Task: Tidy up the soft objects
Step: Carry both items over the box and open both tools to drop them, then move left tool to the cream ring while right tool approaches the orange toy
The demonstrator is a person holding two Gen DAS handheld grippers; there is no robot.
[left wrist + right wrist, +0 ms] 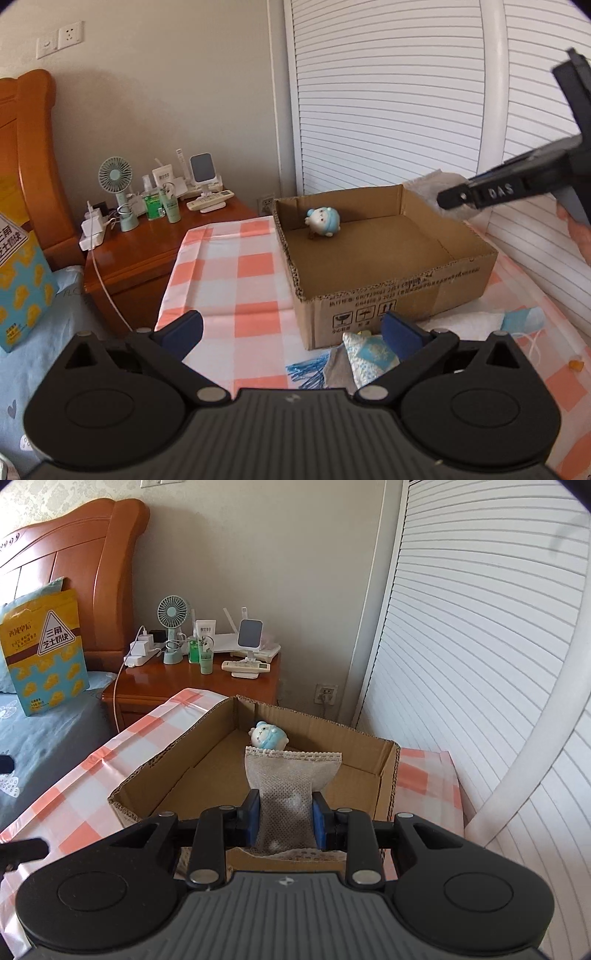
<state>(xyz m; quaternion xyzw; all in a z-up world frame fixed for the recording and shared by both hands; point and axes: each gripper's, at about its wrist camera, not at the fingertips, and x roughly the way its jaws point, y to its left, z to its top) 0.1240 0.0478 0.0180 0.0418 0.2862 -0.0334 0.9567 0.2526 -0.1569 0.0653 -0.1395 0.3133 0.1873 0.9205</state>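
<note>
An open cardboard box point(399, 295) point(184, 749) stands on the pink checked cloth. A small blue and white plush toy point(322, 221) point(267, 734) sits in its far corner. My right gripper point(284, 821) is shut on a grey mesh pouch point(291, 786) and holds it above the box's near edge; in the left wrist view it point(458, 197) hangs over the box's far right corner. My left gripper point(291, 332) is open and empty, low in front of the box. A white and blue pouch point(369, 356), a blue tassel point(308, 373) and other soft pieces point(522, 319) lie near it.
A wooden nightstand point(147, 243) point(192, 679) holds a fan point(116, 177), bottles, a remote and chargers. A wooden headboard point(92, 565) and a yellow and blue bag point(44, 650) stand on the bed at left. White louvred doors point(388, 92) point(480, 664) close off the right side.
</note>
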